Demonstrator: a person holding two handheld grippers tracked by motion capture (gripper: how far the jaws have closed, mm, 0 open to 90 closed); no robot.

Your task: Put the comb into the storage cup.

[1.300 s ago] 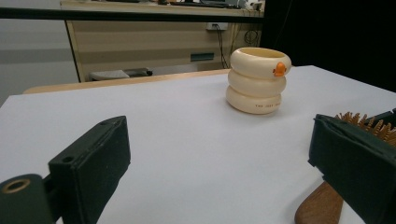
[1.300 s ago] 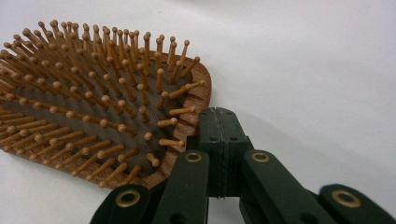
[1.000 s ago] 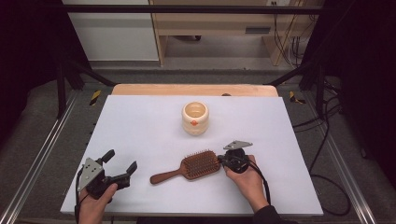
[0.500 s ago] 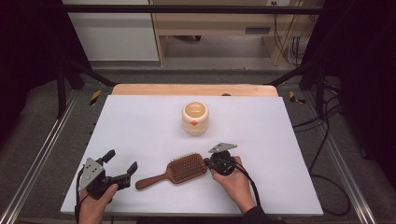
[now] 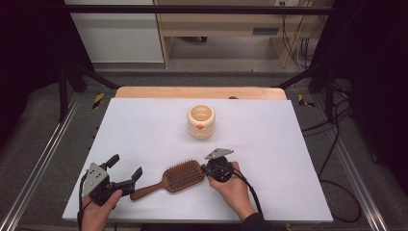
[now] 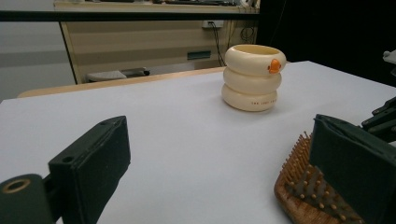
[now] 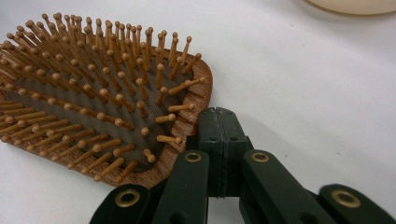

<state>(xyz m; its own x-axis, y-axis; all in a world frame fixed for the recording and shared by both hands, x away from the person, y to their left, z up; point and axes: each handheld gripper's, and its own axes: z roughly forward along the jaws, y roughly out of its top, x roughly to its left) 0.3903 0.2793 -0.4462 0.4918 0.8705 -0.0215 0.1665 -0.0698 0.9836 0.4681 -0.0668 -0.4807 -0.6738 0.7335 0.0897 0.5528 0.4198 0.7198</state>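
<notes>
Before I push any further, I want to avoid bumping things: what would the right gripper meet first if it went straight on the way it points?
The right gripper, jaws shut, already sits against the rim of the brown wooden paddle hairbrush; going on, it would likely shove the brush first.

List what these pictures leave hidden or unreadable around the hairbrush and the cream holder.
- Hairbrush handle: cut off in the left gripper view by the frame edge and a jaw.
- Small print on the cream holder: too small to read there.
- Holder's inside: only the rim and upper wall show from the high view.
</notes>
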